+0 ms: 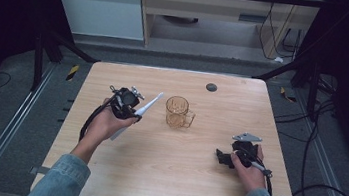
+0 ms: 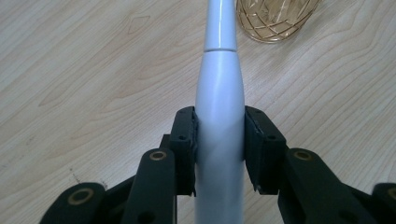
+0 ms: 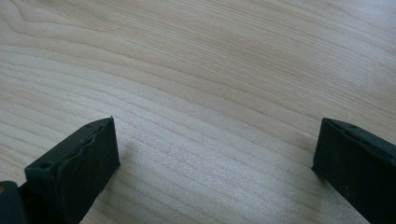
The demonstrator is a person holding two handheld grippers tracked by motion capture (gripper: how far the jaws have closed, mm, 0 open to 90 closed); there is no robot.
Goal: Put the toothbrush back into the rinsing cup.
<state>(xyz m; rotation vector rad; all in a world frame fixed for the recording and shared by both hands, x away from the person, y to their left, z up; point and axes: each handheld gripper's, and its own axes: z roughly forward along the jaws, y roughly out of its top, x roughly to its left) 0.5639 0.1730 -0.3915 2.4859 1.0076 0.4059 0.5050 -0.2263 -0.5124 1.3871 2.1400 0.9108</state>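
**Toothbrush clamped in left gripper, no branding readable**

Toothbrush (image 2: 219,116), plain white, sits pinched between the left gripper (image 1: 128,106) jaws, held above the table (image 1: 177,179), tip pointing toward the amber mug (image 1: 177,112). Right gripper (image 1: 236,156) rests wide open with nothing in it, well apart. No readable writing anywhere.

Even soft light; dark surroundings; close-ups sharp

Grey carpet floor (image 1: 8,123) surrounds the wooden table (image 1: 162,177).

Left gripper (image 1: 136,115) clamps white toothbrush (image 1: 141,112); amber mug (image 1: 177,112) just beside.
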